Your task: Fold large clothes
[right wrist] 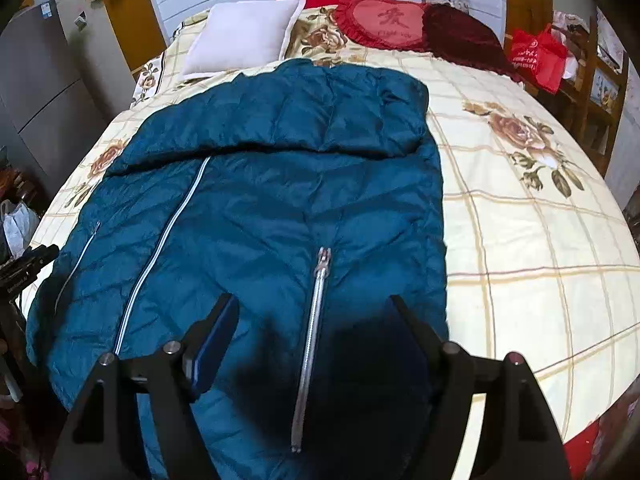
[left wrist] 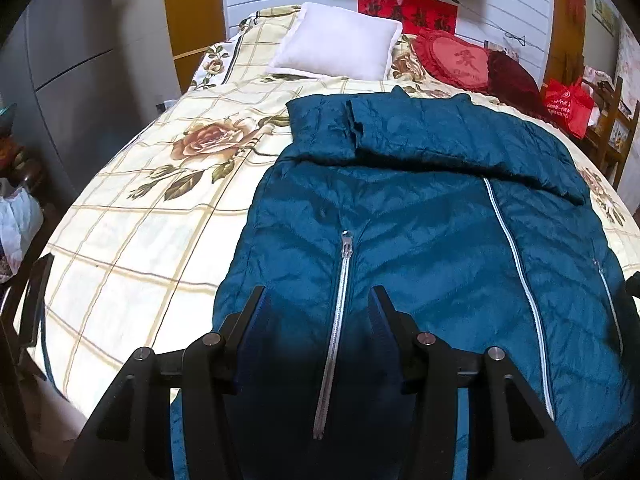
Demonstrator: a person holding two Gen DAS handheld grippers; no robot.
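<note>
On the bed (left wrist: 120, 240) the teal jacket (left wrist: 400, 208) lies flat, sleeves folded across. Left tongs (left wrist: 318, 296) and right tongs (right wrist: 314, 306) are held spread above its hem, nothing pinched. Slippery padding could be grasped one layer deep, skewing the fold.

In the left wrist view, bare floral bedspread (left wrist: 132, 240) fills the centre left, open for passing beside the teal jacket (left wrist: 420, 232). In the right wrist view the free stretch lies centre right. Along the top edge, a white pillow (right wrist: 240, 40) and red cushions (right wrist: 384, 24) block the headboard end.
</note>
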